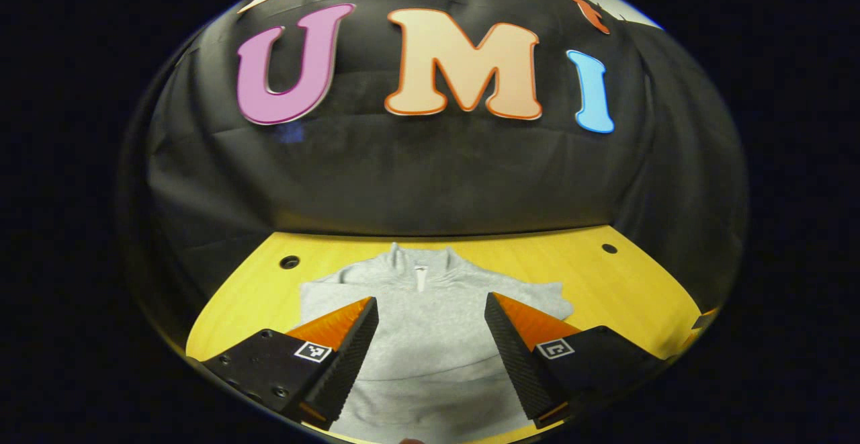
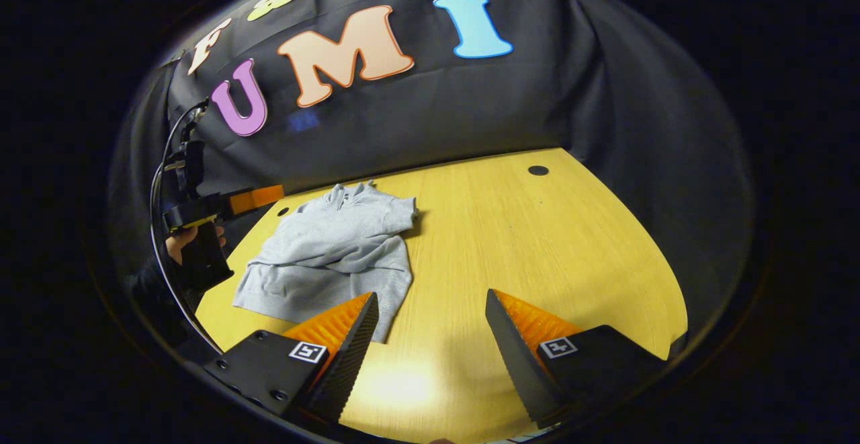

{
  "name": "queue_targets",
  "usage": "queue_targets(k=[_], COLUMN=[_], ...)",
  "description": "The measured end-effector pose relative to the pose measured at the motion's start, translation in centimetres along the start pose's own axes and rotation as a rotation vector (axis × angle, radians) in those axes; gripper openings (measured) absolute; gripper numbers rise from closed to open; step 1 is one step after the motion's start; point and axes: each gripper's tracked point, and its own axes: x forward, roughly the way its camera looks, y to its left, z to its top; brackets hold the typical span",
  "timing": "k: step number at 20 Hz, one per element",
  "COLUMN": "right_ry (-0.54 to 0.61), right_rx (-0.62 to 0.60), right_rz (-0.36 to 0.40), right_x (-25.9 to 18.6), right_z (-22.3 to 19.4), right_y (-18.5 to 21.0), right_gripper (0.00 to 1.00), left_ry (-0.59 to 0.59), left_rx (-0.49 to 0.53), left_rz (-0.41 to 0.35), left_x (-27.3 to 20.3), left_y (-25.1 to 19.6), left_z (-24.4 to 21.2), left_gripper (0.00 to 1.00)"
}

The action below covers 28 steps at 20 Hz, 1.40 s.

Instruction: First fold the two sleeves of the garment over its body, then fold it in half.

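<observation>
Nearest you in the left gripper view are your left gripper (image 1: 430,343)'s own two fingers (image 1: 353,357), orange on the outer faces and black and ribbed on the inner ones; they stand well apart with nothing between them, each block behind them carrying a small square marker; beyond and between them lies the grey garment (image 1: 430,336), spread on the yellow wooden table (image 1: 625,283) with its collar (image 1: 420,262) at the far end, toward the black cloth wall (image 1: 430,182); the short zip opening shows at the middle of that collar; the garment's body looks compact, with no sleeve spread out to either side; the table has a small dark hole near each far corner.

In the right gripper view, your right gripper (image 2: 430,343) is likewise parted and empty, its fingers (image 2: 517,343) over bare tabletop (image 2: 537,242); the garment (image 2: 329,256) lies to the left of them, its near hem just beside the left-hand finger, though you cannot tell whether they touch; its sleeves appear folded in across the body, forming ridges over the front; the collar points toward the wall; farther off at the left edge your hand (image 2: 181,242) holds the left gripper above the table's edge, its orange finger pointing over the garment's far end, apart from the cloth.
</observation>
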Motion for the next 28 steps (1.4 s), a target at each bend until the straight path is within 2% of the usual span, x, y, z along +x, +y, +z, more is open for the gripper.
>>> queue_targets(k=[1,3,5,6,7,10,11,13,14,15,16,20,21,23,24,26,27,28], right_ry=[-0.001,0.004,0.010,0.008,0.004,0.021,0.023,0.035,0.045,0.053,0.061,0.107,0.119,0.150,0.165,0.187,0.197,0.208], right_rx=[0.001,0.005,-0.001,-0.004,-0.006,-0.009,-0.013,-0.027,-0.034,-0.043,-0.051,-0.050,-0.053,-0.067,-0.076,-0.089,-0.094,-0.097], right_rz=[0.008,0.018,0.019,0.017,0.015,0.009,0.006,-0.001,-0.001,-0.003,-0.007,-0.022,-0.025,-0.032,-0.036,-0.043,-0.049,-0.056], right_x=[0.5,1.7,2.8,3.3,3.7,5.0,5.3,5.9,6.1,6.4,6.6,7.7,8.0,8.6,8.8,9.3,9.7,9.8], right_z=[0.2,0.2,0.2,0.2,0.3,-0.4,-0.5,-1.2,-1.6,-1.9,-2.2,-4.0,-4.5,-5.8,-6.5,-7.4,-7.8,-8.1], right_y=[0.8,2.3,3.6,4.2,4.8,6.3,6.7,7.4,7.7,7.9,8.0,8.4,8.5,8.6,8.7,8.9,8.8,8.8], right_gripper=[0.96,0.99,0.96,0.99,0.96,0.99,0.95,0.95,0.99,0.96,0.99,0.99,0.96,0.96,0.99,0.99,0.96,0.99], left_ry=[0.005,0.018,0.019,0.025,0.038,0.069,0.084,0.119,0.143,0.166,0.183,0.251,0.272,0.297,0.308,0.323,0.329,0.337], left_rx=[-0.005,-0.009,0.001,0.003,0.004,-0.016,-0.033,-0.065,-0.080,-0.089,-0.092,-0.088,-0.085,-0.079,-0.081,-0.089,-0.091,-0.094], left_rz=[0.022,0.061,0.093,0.107,0.111,0.118,0.121,0.122,0.115,0.107,0.105,0.096,0.094,0.089,0.089,0.090,0.092,0.095], left_x=[-0.9,-2.3,-3.6,-4.2,-4.7,-6.1,-6.5,-7.1,-7.4,-7.7,-7.7,-8.2,-8.3,-8.3,-8.1,-7.9,-7.7,-7.7], left_y=[1.8,4.9,7.8,9.1,10.0,12.3,13.0,13.8,14.0,14.1,14.3,14.7,14.8,14.8,14.9,15.0,15.1,15.3], left_z=[-0.4,-1.3,-1.9,-2.4,-3.0,-4.8,-5.8,-7.6,-8.7,-9.7,-10.6,-14.2,-15.2,-16.5,-17.1,-18.0,-18.5,-18.9], left_gripper=[0.94,0.94,0.94,0.94,0.94,0.94,0.94,0.94,0.94,0.94,0.93,0.93,0.93,0.93,0.93,0.93,0.93,0.93])
